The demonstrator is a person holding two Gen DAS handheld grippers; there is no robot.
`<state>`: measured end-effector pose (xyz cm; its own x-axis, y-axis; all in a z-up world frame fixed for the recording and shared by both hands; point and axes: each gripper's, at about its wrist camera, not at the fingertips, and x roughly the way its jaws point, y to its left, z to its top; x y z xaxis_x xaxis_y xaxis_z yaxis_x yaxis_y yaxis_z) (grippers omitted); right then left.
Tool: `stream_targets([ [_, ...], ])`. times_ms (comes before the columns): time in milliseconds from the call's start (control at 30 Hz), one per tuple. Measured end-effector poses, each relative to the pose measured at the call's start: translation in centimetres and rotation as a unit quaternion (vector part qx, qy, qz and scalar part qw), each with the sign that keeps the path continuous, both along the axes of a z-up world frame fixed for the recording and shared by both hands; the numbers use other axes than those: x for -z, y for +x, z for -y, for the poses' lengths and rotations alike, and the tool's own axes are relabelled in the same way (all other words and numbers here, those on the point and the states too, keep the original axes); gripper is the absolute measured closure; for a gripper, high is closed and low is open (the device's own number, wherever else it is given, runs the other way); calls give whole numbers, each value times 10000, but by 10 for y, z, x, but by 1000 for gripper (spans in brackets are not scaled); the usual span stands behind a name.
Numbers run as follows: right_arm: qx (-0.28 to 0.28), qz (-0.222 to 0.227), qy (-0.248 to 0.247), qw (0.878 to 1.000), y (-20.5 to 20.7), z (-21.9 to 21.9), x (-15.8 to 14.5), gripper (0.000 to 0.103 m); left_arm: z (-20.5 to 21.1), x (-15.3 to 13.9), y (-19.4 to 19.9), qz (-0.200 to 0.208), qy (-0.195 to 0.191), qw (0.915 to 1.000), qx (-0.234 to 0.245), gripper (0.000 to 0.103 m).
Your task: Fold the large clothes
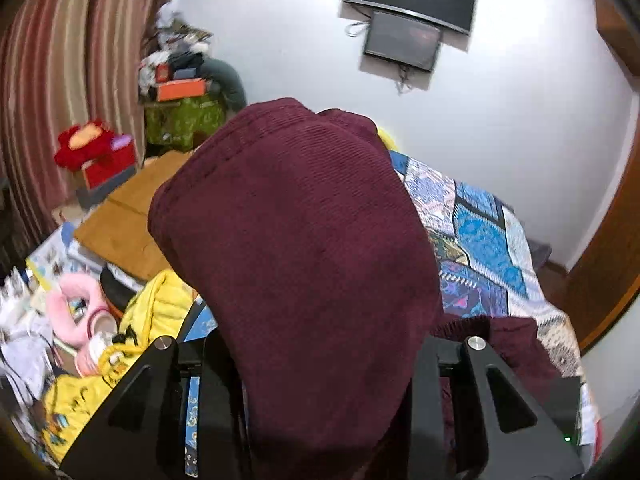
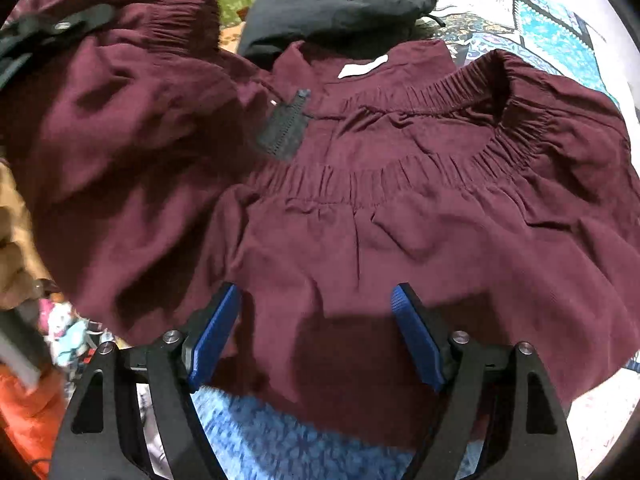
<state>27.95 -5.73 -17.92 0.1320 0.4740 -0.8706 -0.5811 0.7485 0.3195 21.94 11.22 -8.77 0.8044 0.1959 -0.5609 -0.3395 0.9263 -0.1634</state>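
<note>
On a bed with a blue patchwork quilt [image 2: 552, 20] lies a maroon corduroy garment with gathered elastic bands [image 2: 400, 208]. The left gripper [image 1: 320, 360] clenches a raised fold; the right gripper [image 2: 316, 320] hangs released over the near hem, banded edge beyond.

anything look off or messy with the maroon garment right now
The maroon corduroy garment is bunched unevenly rather than flat: one part is lifted in the left gripper, and a black garment lies crumpled against its top edge.
</note>
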Motion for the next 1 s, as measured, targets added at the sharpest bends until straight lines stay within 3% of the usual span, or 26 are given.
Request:
stream_targets([
  [200, 801, 557, 142, 9951, 5, 72, -28, 27, 60, -19, 32, 112, 338, 9971, 677, 69],
  [333, 1337, 871, -88, 9871, 5, 121, -36, 27, 137, -19, 55, 32, 890, 9850, 1477, 69],
  [433, 1657, 942, -264, 9813, 4, 150, -36, 27, 198, 2, 71, -384, 1257, 9607, 2445, 67],
  [467, 1755, 868, -260, 9803, 5, 158, -35, 27, 216, 16, 76, -663, 1325, 9476, 2831, 66],
  [533, 1974, 653, -191, 9780, 3, 179, -28, 27, 242, 45, 80, -1314, 1279, 9239, 3359, 57],
  [600, 2064, 521, -87, 9770, -2, 193, -21, 27, 255, 66, 77, -1717, 1192, 9088, 3610, 52],
  [633, 2076, 546, -47, 9767, -4, 196, -21, 27, 257, 72, 73, -1761, 1185, 9065, 3649, 46],
  [700, 2128, 632, -98, 9750, -8, 202, -24, 27, 254, 71, 63, -1640, 1169, 9101, 3621, 41],
  [900, 2200, 813, -61, 9721, -12, 213, -46, 27, 225, 36, 47, -1540, 467, 9140, 3723, 38],
  [1000, 2107, 1091, 61, 9714, -9, 212, -64, 27, 199, 18, 39, -1264, 231, 9256, 3560, 31],
])
